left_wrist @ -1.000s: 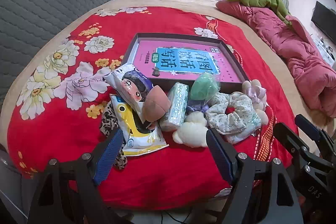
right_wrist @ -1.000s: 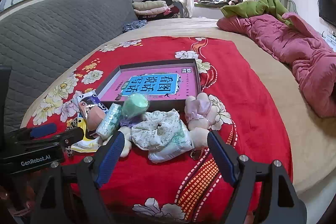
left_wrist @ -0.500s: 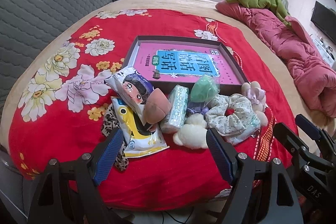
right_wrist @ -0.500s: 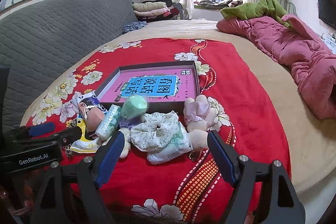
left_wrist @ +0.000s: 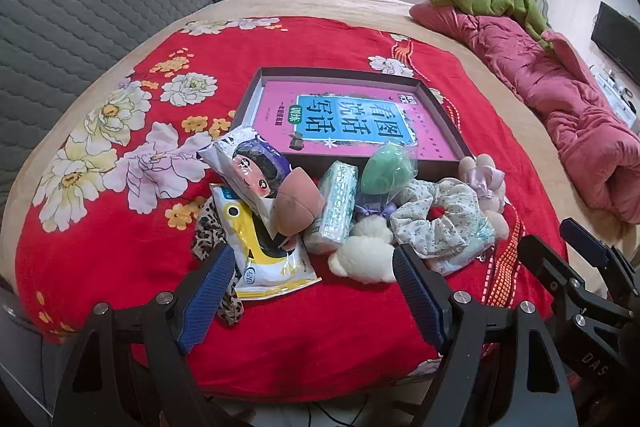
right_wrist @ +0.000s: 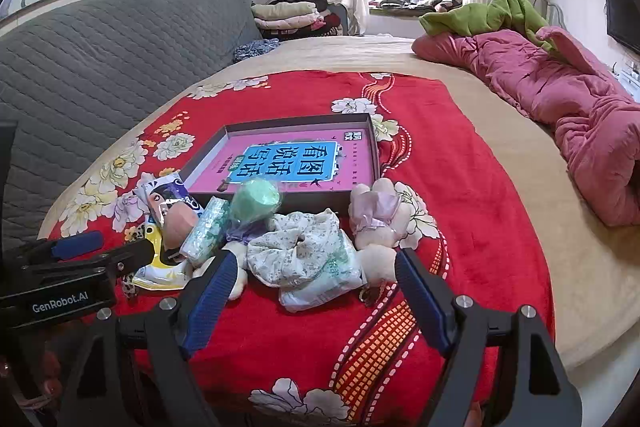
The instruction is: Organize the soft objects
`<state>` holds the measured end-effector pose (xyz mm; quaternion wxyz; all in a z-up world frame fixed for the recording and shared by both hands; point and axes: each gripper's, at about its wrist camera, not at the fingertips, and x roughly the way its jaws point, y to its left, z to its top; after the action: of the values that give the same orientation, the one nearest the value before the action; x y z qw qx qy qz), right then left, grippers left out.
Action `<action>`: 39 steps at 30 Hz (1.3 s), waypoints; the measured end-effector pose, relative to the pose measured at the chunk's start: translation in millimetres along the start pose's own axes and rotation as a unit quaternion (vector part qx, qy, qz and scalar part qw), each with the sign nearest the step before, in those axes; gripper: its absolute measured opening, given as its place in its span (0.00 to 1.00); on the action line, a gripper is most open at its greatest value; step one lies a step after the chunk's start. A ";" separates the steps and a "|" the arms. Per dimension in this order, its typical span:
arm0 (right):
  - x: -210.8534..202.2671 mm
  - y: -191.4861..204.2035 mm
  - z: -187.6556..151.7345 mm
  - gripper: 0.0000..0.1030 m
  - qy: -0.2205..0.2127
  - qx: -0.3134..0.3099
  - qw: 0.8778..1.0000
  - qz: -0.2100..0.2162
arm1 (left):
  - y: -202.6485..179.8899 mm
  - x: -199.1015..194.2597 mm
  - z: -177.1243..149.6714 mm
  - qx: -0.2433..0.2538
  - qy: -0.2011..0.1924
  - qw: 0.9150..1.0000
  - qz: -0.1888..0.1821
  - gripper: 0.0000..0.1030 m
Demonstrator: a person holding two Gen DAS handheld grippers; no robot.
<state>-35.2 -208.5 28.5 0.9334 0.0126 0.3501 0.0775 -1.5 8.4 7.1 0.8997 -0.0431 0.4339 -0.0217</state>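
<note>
Left hand-held gripper (left_wrist: 310, 291) and right hand-held gripper (right_wrist: 312, 293) both spread wide, empty, low over red blanket (left_wrist: 132, 227). Beyond them, heap of soft objects (left_wrist: 344, 203) touching the near wall of shallow box (left_wrist: 448, 123).

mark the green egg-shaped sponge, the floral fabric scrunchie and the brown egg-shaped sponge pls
green egg-shaped sponge (left_wrist: 386, 173): left wrist view, middle of its body.
floral fabric scrunchie (right_wrist: 298, 253): right wrist view, near side of the ring.
brown egg-shaped sponge (left_wrist: 298, 205): left wrist view, rounded front.
</note>
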 end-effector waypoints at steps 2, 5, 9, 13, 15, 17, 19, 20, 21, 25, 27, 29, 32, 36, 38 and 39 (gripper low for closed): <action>0.1 0.5 -0.2 0.78 0.000 0.000 1.000 -0.001 | -0.1 0.8 -0.2 0.000 0.002 1.000 0.000 0.80; 0.9 0.5 -0.5 0.78 0.003 -0.001 1.000 -0.001 | -0.1 1.1 -0.6 -0.001 0.003 1.000 -0.001 0.80; 0.2 1.2 -0.8 0.78 0.002 -0.004 1.000 0.000 | 0.0 2.2 -0.7 -0.001 0.004 1.000 -0.004 0.80; -0.3 1.5 -0.6 0.78 0.000 -0.004 1.000 0.001 | -0.1 2.7 -0.8 -0.002 0.005 1.000 -0.005 0.80; -0.5 1.9 -0.2 0.78 0.000 -0.004 1.000 0.001 | 0.8 3.2 -0.6 -0.004 0.006 1.000 -0.006 0.80; -0.4 1.6 -0.5 0.78 0.000 -0.004 1.000 0.001 | 1.9 3.5 -0.6 -0.006 0.005 1.000 -0.005 0.80; -0.9 1.4 -0.3 0.78 -0.001 -0.003 1.000 0.000 | 3.3 4.4 -0.3 -0.007 0.005 1.000 -0.006 0.80; -1.1 1.5 -0.1 0.78 -0.001 -0.002 1.000 0.000 | 4.1 4.7 -0.3 -0.007 0.005 1.000 -0.007 0.80; -1.4 1.6 0.3 0.78 -0.002 -0.002 1.000 0.000 | 5.7 5.5 0.0 -0.008 0.005 1.000 -0.009 0.80; -1.1 -1.6 0.6 0.78 -0.005 0.002 1.000 0.001 | 14.5 9.3 2.5 -0.020 0.007 0.999 -0.026 0.80; 0.0 -3.6 0.7 0.78 -0.006 0.006 1.000 0.002 | 21.1 11.8 4.2 -0.028 0.007 0.999 -0.031 0.80; 1.8 -7.6 0.1 0.78 -0.006 0.011 1.000 0.003 | 27.7 14.9 5.5 -0.032 0.007 0.999 -0.033 0.80; 5.5 -14.9 -0.7 0.78 -0.004 0.020 1.000 0.003 | 33.8 20.7 7.1 -0.036 0.011 0.999 -0.036 0.80; 10.2 -22.8 -1.5 0.78 -0.002 0.031 1.000 0.002 | 33.6 31.9 14.1 -0.043 0.018 0.997 -0.055 0.80; 11.9 -27.9 -0.5 0.78 -0.005 0.034 0.999 -0.004 | 31.0 39.1 19.0 -0.040 0.020 0.997 -0.067 0.76; 12.6 -30.7 -0.1 0.78 -0.007 0.036 0.999 -0.007 | 29.9 42.6 20.6 -0.038 0.022 0.996 -0.074 0.71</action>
<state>-21.7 -236.9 17.8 0.9354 0.0443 0.3459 0.0580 41.3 36.2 -16.1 0.8835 -0.1086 0.4500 -0.0724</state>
